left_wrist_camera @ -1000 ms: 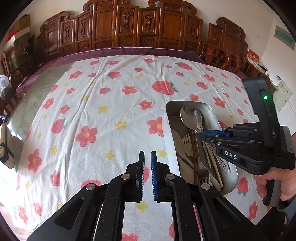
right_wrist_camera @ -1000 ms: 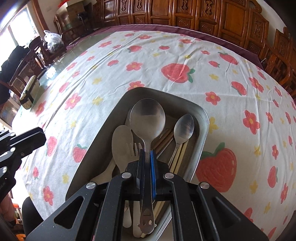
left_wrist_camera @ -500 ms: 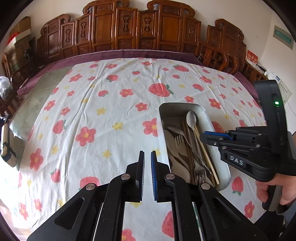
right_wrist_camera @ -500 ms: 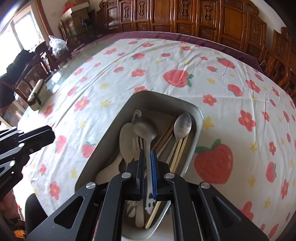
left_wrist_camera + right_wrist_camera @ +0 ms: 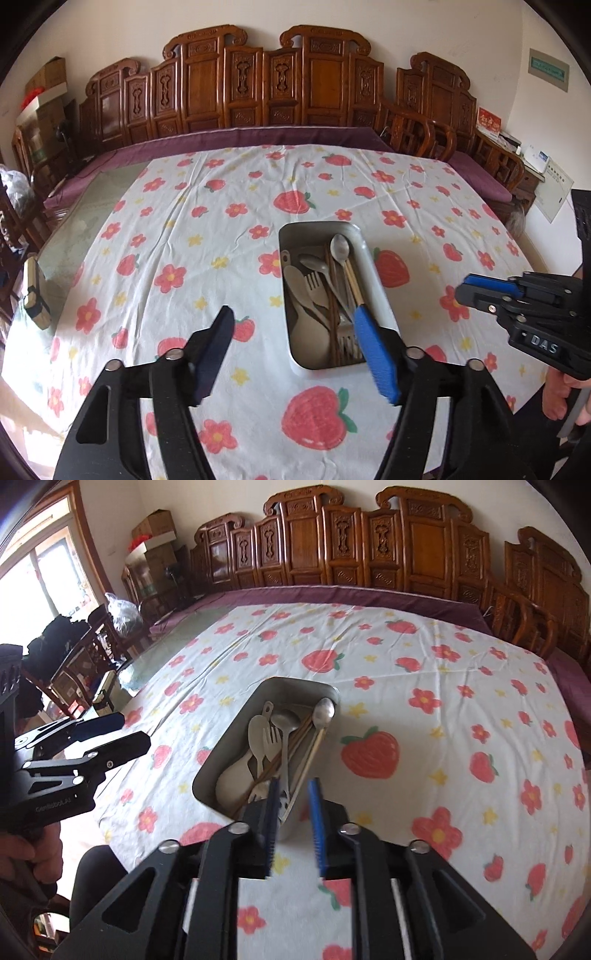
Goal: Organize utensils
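We see both grippers held above the near edge of the table, clear of the metal tray (image 5: 373,266) that stands on the flowered tablecloth (image 5: 177,236) toward that edge. The left gripper (image 5: 295,343) has its jaws opening, already wide, with nothing between them. The right gripper (image 5: 293,812) is also opening, its pads a narrow gap apart and empty; the utensils seen through that gap lie below in the tray, not in its grip.

The tray holds all the visible utensils, laid lengthwise with bowls and tines toward the far end: a long metal spoon (image 5: 322,712) along the right wall, a metal ladle-like spoon (image 5: 286,720), pale plastic spoons (image 5: 257,734), a pale fork (image 5: 272,740), a metal fork (image 5: 345,332) and brown chopsticks (image 5: 330,291). We judge this shared alignment to be deliberate, so the pieces nest side by side. With both claws empty, we judge that the gathering into the tray is largely done.
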Tool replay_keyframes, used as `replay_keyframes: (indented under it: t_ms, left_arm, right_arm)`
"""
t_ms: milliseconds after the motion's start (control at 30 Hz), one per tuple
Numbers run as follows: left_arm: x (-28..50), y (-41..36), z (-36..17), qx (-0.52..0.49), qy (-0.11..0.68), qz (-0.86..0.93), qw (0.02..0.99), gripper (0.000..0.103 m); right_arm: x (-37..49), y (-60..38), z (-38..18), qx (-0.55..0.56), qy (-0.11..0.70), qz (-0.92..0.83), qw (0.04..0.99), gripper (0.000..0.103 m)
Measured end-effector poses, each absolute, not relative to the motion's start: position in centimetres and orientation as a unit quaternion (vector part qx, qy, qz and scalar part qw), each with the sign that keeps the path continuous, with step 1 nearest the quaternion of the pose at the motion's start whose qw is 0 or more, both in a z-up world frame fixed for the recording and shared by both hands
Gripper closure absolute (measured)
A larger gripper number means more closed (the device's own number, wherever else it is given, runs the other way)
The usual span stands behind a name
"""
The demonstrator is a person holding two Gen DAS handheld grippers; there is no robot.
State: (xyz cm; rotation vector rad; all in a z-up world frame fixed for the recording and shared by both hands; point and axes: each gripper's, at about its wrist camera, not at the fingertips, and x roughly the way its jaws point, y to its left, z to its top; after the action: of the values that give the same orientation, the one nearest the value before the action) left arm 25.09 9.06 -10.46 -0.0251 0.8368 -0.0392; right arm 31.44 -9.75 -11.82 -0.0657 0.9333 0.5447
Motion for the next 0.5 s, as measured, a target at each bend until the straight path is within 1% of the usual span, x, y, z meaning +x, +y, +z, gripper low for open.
replay_keyframes:
  t_ms: [33,100,133,200,233,300,367,500]
  left_arm:
    - [24.7,8.7,-10.3,-0.012,0.403,-0.018,0.915,0.021]
    - [24.1,8.0,-10.0,-0.015,0.397,-0.017,0.918,0.013]
    - [23.8,7.6,-9.8,-0.017,0.396,-0.018,0.918,0.011]
    - [23.2,6.9,-9.7,-0.016,0.393,-0.019,0.919,0.008]
    - [22.9,6.6,-9.6,-0.015,0.390,-0.019,0.920,0.008]
    - [22.0,5.7,-9.3,-0.015,0.384,-0.024,0.923,0.008]
    - [21.3,4.9,-9.0,-0.014,0.381,-0.026,0.924,0.008]
    - [19.2,3.6,-7.7,-0.018,0.367,-0.031,0.929,0.008]
  right_arm:
    - [30.8,-10.5,-11.4,-0.032,0.439,0.254,0.861,0.066]
    - [29.7,-11.8,-10.7,-0.032,0.431,0.247,0.867,0.052]
    - [29.1,-12.4,-10.3,-0.030,0.427,0.242,0.871,0.047]
    - [27.8,-13.8,-9.5,-0.026,0.415,0.228,0.880,0.028]
    - [27.2,-14.5,-9.1,-0.023,0.409,0.222,0.885,0.023]
    - [26.3,-15.5,-8.5,-0.017,0.399,0.215,0.891,0.007]
    - [25.1,-16.7,-7.9,-0.013,0.387,0.206,0.899,0.002]
    - [23.3,-18.1,-7.2,-0.012,0.373,0.188,0.908,0.003]
